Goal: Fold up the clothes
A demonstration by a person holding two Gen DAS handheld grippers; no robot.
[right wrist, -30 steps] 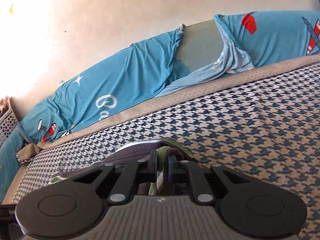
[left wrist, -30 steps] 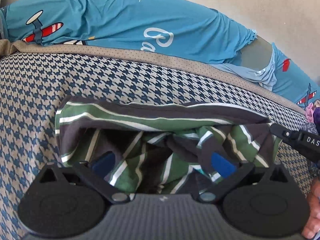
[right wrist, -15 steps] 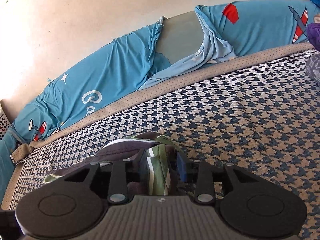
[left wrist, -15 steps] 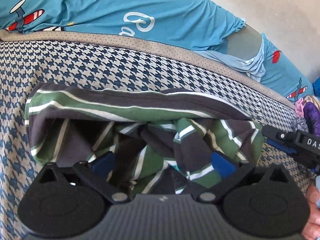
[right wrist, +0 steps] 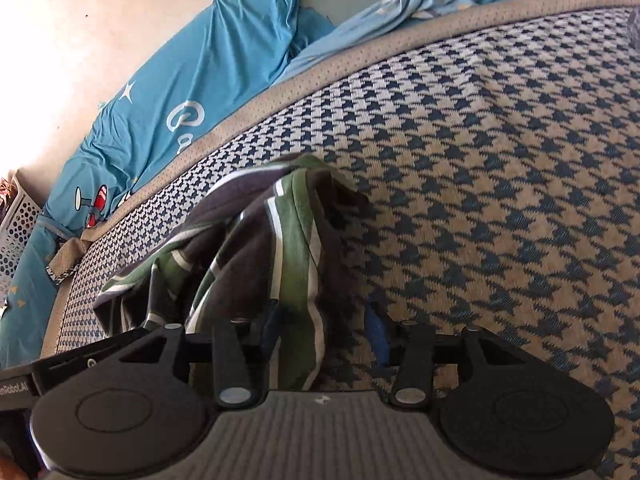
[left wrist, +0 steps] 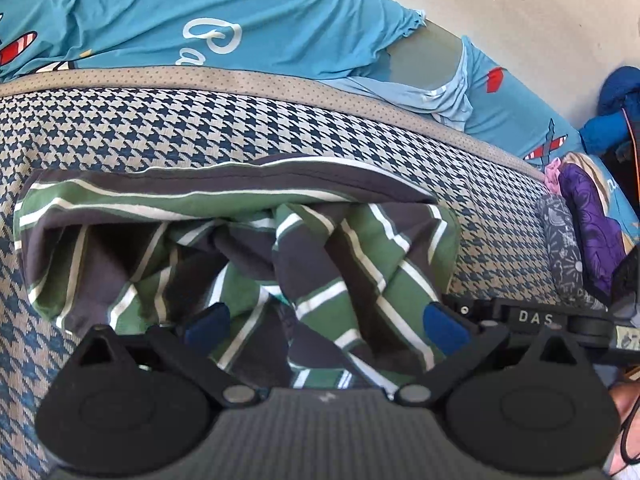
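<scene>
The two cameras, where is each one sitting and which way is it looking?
Left wrist: rides on the left claw, looking down at the striped shirt on the checked bed cover; a bit of hand shows.
Right wrist: rides on the right claw, open around the shirt's edge.
Shared: shirt, cover, blue pillow.

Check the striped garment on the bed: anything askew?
Yes. The striped garment has one straight folded edge on top, but bunched, twisted cloth spills from beneath it toward the open left gripper. Nothing looks damaged.
</scene>
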